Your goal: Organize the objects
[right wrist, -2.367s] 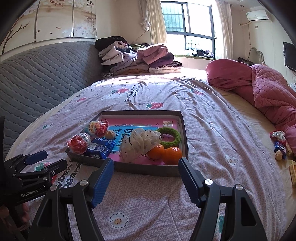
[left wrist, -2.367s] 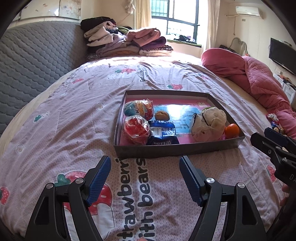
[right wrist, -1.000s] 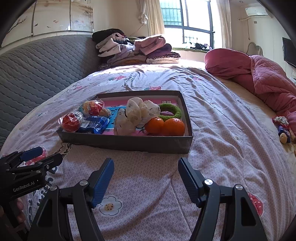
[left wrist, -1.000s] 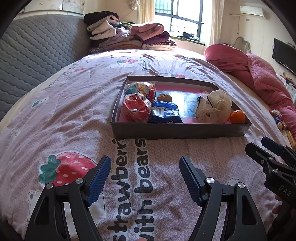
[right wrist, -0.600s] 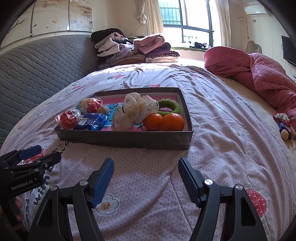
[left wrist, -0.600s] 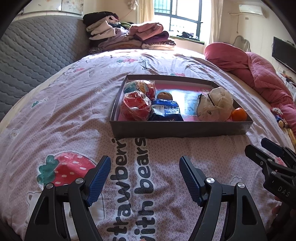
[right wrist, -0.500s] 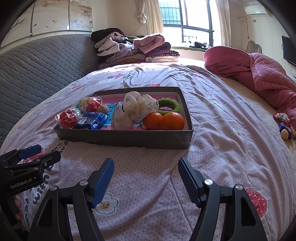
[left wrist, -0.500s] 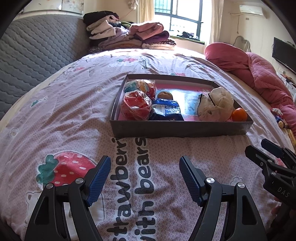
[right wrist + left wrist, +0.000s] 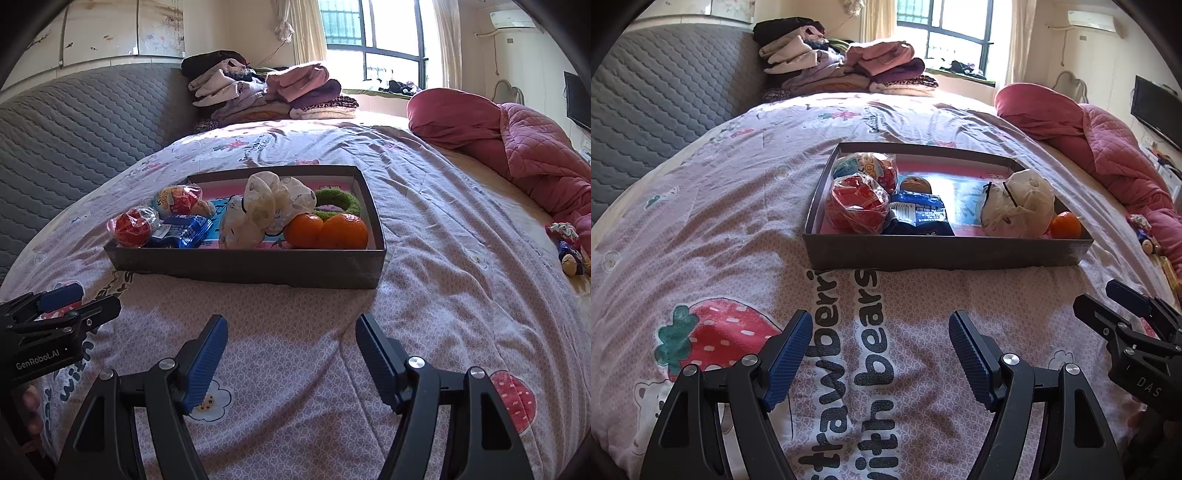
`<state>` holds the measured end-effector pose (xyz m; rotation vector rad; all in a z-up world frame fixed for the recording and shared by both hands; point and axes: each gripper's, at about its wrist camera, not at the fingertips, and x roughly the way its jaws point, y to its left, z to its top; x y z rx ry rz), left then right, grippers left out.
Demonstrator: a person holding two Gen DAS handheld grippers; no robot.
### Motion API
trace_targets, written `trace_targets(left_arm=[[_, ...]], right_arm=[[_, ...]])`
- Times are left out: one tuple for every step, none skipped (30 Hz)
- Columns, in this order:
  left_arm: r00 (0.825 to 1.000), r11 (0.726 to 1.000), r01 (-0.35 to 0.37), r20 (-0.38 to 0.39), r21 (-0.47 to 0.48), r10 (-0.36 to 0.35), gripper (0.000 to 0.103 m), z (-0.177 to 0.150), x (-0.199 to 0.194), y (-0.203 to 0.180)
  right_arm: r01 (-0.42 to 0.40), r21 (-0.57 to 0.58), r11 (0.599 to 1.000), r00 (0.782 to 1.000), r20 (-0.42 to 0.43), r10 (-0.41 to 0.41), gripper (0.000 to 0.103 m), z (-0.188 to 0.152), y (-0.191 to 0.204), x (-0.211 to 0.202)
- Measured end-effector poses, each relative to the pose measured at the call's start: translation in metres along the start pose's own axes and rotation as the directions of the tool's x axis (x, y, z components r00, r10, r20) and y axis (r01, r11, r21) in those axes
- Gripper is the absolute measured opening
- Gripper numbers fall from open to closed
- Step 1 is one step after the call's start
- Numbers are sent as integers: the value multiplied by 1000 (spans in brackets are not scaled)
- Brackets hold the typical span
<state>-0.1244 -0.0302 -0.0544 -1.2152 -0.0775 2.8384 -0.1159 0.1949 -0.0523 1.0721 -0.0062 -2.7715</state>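
A shallow grey box (image 9: 945, 253) (image 9: 251, 266) lies on the bed. It holds a red wrapped ball (image 9: 857, 204) (image 9: 132, 228), a second wrapped ball (image 9: 871, 170) (image 9: 177, 201), a blue snack packet (image 9: 918, 216) (image 9: 183, 230), a white cloth bundle (image 9: 1017, 205) (image 9: 269, 208), two oranges (image 9: 327, 230) and a green ring (image 9: 338, 204). My left gripper (image 9: 881, 336) hangs open over the printed bedspread, short of the box. My right gripper (image 9: 291, 338) is open too, with nothing between its fingers. Each gripper shows at the edge of the other's view.
A pink quilt (image 9: 517, 144) is heaped at the right. Folded clothes (image 9: 266, 92) are stacked by the window. A grey padded headboard (image 9: 66, 125) runs along the left. Small toys (image 9: 569, 243) lie near the bed's right edge.
Since the oldest frames both views have drawn back and lowered, so the box sits farther off. Over the last half second almost nothing has moved.
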Motion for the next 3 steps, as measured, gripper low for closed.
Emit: trace_targets(left_arm=[[1000,1000,-2,1,-2,2,77,0,0,0],[1000,1000,-4,1,-2,4,77,0,0,0],[1000,1000,-8,3,-1,8,77,1,-1,0]], right_arm=[[-1,0,1000,1000,0,1,71,0,0,0],[0,1,1000,1000,-3,0,71,0,0,0],[2,2,1000,1000,-3,-2,71,0,0,0]])
